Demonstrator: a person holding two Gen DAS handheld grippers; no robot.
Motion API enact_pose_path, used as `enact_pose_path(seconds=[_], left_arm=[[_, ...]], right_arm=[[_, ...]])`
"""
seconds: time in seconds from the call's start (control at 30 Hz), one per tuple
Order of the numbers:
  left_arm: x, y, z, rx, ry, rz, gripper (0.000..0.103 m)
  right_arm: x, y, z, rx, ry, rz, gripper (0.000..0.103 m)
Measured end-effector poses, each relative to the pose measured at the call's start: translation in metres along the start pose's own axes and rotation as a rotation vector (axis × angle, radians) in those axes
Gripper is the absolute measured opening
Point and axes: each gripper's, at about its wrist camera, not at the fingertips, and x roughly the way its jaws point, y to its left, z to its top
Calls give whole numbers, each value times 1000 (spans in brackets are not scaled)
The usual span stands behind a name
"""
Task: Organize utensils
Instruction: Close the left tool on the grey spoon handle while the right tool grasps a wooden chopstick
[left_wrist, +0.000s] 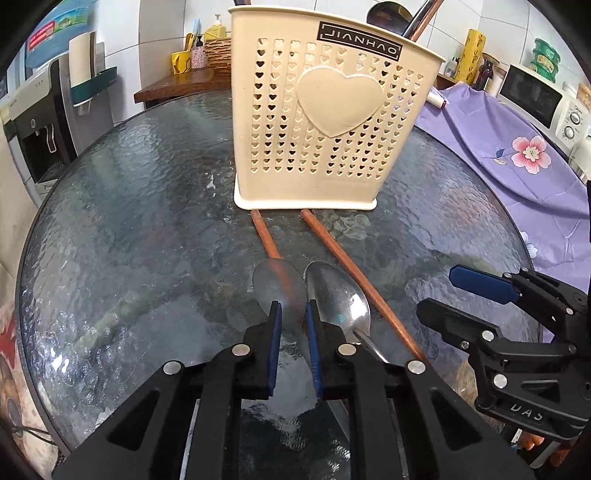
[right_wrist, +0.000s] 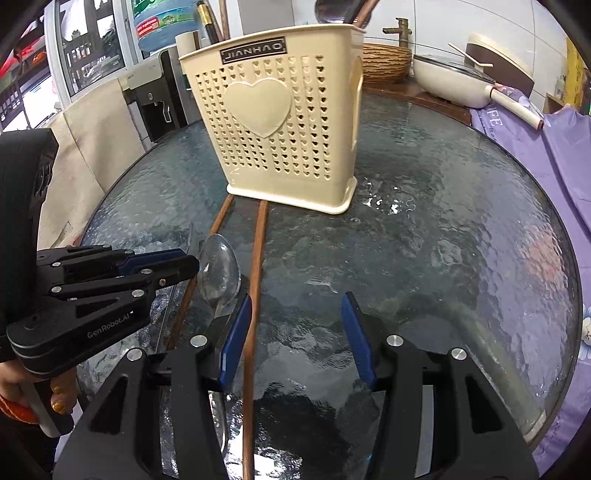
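Left gripper narrowly parted, pinching nothing, beside shiny metal spoon; right gripper spread wide over brown wooden chopstick; likely slipping on textured glass table.

We are looking across a round, dark textured-glass table reflecting daylight. White tiled walls are standing behind, a purple floral cloth is draping furniture beside it, and a barred window is letting light in.
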Motion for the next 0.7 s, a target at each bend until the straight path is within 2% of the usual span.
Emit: enact_pose_path(seconds=[0.4, 0.6, 0.67, 0.7], left_arm=[[-10, 22, -9, -23, 15, -23, 14], [-12, 33, -9, -37, 10, 5, 14], [-13, 32, -9, -34, 4, 17, 22], [-13, 31, -8, -34, -3, 22, 30]], right_arm=[[7, 24, 5, -52, 8, 25, 51], [9, 20, 6, -28, 12, 11, 51], [8, 20, 6, -31, 14, 7, 51], [8, 20, 6, -31, 14, 7, 51]])
